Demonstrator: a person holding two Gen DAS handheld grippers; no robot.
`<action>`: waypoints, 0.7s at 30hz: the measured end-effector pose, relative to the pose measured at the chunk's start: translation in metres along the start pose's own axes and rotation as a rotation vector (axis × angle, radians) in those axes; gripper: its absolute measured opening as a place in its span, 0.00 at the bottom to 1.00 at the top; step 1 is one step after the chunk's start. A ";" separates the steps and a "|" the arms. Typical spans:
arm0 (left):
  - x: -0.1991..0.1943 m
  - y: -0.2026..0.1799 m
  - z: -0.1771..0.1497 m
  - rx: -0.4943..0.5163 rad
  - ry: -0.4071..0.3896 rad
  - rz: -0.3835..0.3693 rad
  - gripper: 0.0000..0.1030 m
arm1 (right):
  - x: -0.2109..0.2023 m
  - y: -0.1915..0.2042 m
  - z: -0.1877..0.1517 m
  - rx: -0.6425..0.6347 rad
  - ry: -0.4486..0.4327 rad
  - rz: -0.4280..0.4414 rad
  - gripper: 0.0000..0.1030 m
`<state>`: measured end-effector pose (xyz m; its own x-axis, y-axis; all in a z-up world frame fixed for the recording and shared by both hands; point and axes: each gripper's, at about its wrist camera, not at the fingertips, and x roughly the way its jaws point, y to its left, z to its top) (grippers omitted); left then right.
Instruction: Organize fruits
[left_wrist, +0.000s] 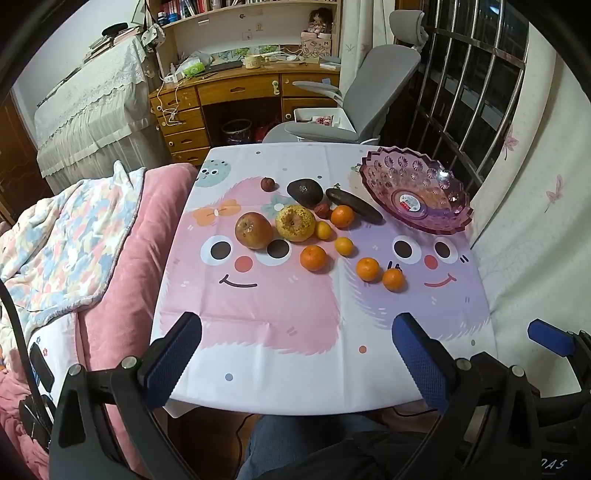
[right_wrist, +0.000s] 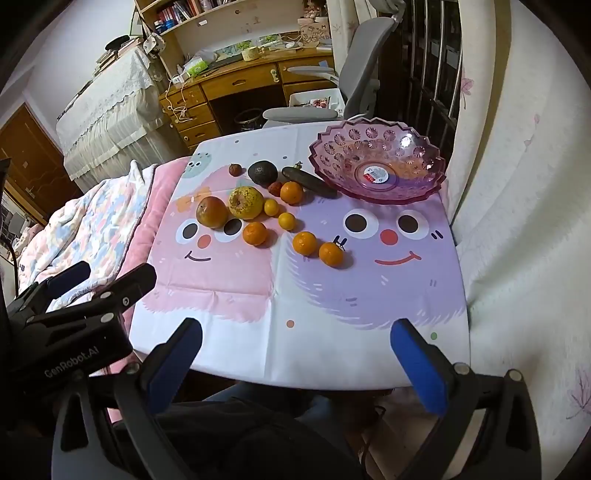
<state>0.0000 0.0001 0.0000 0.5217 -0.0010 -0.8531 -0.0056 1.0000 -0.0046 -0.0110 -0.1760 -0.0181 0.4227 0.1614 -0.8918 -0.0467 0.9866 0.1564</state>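
Observation:
Fruit lies loose on the cartoon tablecloth (left_wrist: 258, 325): a reddish apple (left_wrist: 253, 229), a spotted yellow pear (left_wrist: 294, 223), a dark avocado (left_wrist: 305, 192), a long dark fruit (left_wrist: 354, 205) and several small oranges (left_wrist: 313, 258). A purple plastic bowl (left_wrist: 413, 184) (right_wrist: 376, 158) stands empty at the far right. My left gripper (left_wrist: 297, 332) hangs open above the near table edge, well short of the fruit. My right gripper (right_wrist: 295, 339) is open too, nothing between its fingers, also at the near edge. The same apple (right_wrist: 211, 211) and oranges (right_wrist: 304, 243) show in the right wrist view.
A pink blanket and a patterned quilt (left_wrist: 66, 236) lie against the table's left side. A grey office chair (left_wrist: 354, 110) and a wooden desk (left_wrist: 236, 92) stand beyond the far edge. A curtain (left_wrist: 524, 221) hangs on the right. A person's knees show below the table.

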 end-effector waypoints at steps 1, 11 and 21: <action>0.000 0.000 0.000 0.000 0.000 0.000 0.99 | 0.000 0.000 0.000 -0.001 0.000 0.000 0.99; 0.000 0.000 0.000 0.001 -0.002 0.002 0.99 | 0.000 -0.001 0.001 0.000 0.000 0.002 0.99; 0.000 0.000 0.001 0.000 -0.005 0.004 0.99 | 0.001 -0.002 0.001 0.000 -0.001 0.003 0.99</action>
<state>0.0006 0.0005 0.0000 0.5260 0.0034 -0.8505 -0.0081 1.0000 -0.0010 -0.0097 -0.1779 -0.0185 0.4230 0.1646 -0.8911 -0.0481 0.9861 0.1593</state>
